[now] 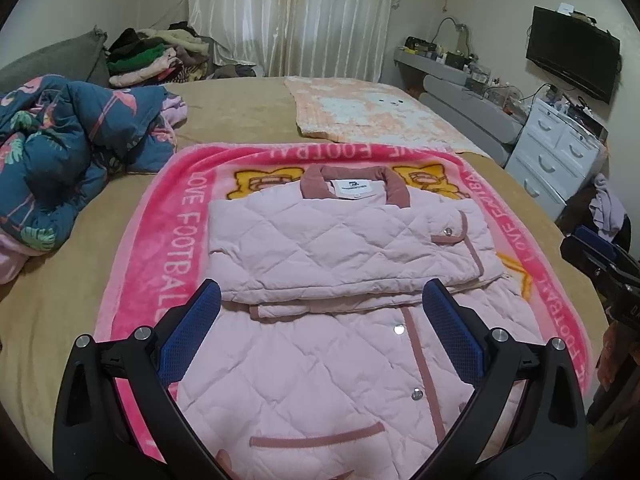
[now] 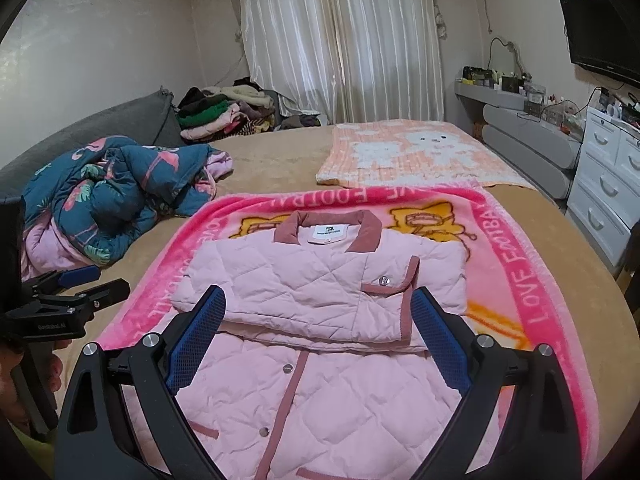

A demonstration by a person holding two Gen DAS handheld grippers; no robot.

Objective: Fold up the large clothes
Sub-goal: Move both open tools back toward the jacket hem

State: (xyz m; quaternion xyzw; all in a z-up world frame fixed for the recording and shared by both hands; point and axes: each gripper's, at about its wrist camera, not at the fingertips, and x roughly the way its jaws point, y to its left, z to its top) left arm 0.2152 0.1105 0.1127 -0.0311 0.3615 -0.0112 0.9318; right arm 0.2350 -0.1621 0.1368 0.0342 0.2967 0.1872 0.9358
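Pink quilted jacket (image 1: 344, 280) flat on pink blanket (image 1: 160, 248), sleeves folded across chest, hem cut off below. Left gripper (image 1: 322, 304) and right gripper (image 2: 318, 312) above it, fingers spread apart, empty.

Jacket (image 1: 320, 360) hem cut off; collar label (image 2: 330, 231) unreadable.

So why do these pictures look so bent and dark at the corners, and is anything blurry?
Left wrist view: a fisheye lens bows the bed edges and blackens the corners; the pink jacket is sharp, under soft, even light. Right wrist view: same curving, the curtain glows brightly without harsh glare, and the television leans near the rim.
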